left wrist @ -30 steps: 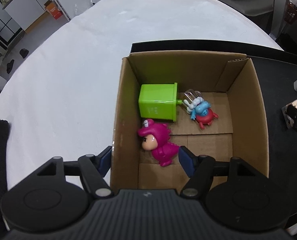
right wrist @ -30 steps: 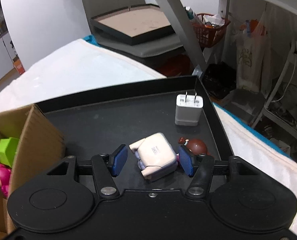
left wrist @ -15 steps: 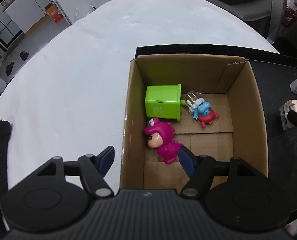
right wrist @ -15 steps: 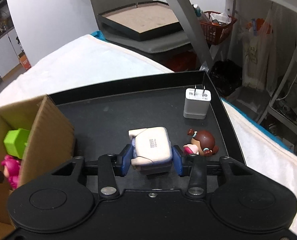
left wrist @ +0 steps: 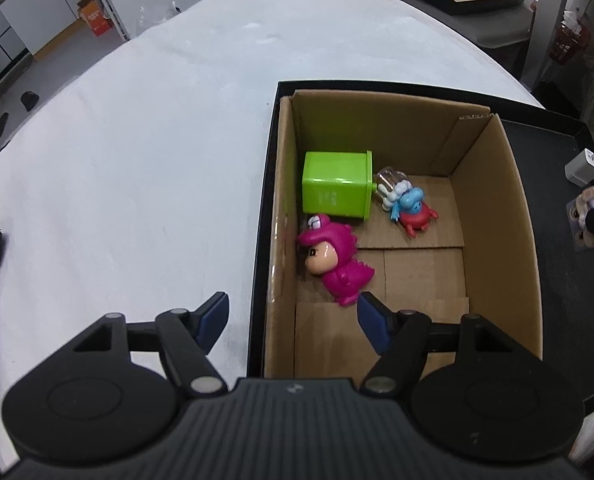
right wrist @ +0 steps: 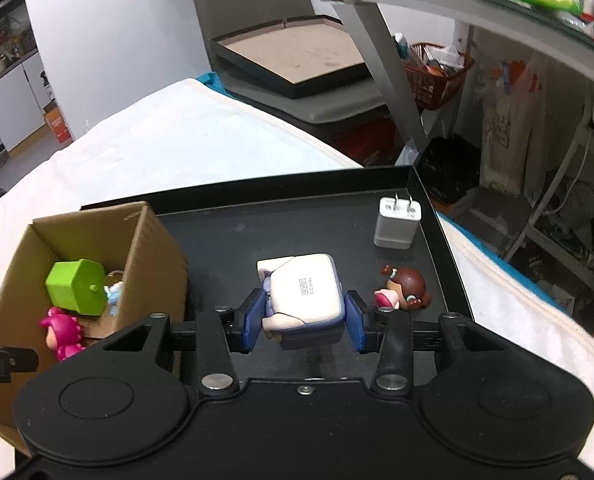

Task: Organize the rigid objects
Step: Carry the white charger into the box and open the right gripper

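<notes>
Both grippers seen: right gripper fingers just closed, clamping cream toy; left gripper fingers apart, empty.

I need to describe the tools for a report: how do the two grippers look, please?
Both grippers, left gripper and right gripper, are matte black with two round discs, silver screws and blue pads on the fingers. The left body is ribbed grey; the right is smooth black.

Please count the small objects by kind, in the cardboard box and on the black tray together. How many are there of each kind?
Toy figures: 4 (pink, blue-red, cream, brown-haired)
Green block: 1
White charger: 1
Total: 6
</notes>
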A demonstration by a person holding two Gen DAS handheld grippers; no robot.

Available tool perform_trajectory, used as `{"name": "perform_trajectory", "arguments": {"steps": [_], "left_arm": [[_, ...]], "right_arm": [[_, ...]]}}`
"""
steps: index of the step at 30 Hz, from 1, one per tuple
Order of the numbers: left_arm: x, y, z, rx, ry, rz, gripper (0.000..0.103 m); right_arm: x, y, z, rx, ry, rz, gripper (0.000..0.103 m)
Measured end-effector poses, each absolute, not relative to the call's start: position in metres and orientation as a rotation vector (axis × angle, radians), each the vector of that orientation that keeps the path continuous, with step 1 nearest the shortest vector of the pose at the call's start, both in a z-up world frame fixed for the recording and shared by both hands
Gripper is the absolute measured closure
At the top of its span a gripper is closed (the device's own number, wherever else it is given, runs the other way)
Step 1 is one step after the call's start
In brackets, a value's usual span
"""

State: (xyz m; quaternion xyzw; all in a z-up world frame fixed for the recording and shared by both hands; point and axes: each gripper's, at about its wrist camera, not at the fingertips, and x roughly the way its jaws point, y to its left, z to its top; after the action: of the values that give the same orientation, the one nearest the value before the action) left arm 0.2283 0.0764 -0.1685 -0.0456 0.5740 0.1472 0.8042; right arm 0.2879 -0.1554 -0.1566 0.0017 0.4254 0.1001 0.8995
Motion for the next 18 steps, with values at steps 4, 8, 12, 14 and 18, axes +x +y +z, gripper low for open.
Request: {"name": "perform_trajectory", "arguments": {"steps": [4,8,12,14,18], "left_arm": [[0.225,0.081,-0.171,-0.125,1.233,0.291,0.034],[0.223,0.089,-0.173,-0.140,1.234,0.270,0.034],[0.222,0.098,-0.175,-0.167,1.240,0.251,0.034],[0.222,0.102,-0.177,-0.181,1.243,0.243,0.034],[0.221,0.109,-0.178,-0.223,1.240,0.223,0.034]], "right_arm": [[0.285,-0.148,-0.145,-0.003,0.874,0.217,0.061],[0.280,-0.135,-0.136,-0.009,0.871,0.231,0.061],[0.276,-0.121,-0.124,-0.018,0.855,0.244,0.061],[0.275,-0.114,-0.118,-0.021,0.844,0.248,0.061],[0.270,-0.096,-0.109,-0.033,0.824,0.278,0.061]]}}
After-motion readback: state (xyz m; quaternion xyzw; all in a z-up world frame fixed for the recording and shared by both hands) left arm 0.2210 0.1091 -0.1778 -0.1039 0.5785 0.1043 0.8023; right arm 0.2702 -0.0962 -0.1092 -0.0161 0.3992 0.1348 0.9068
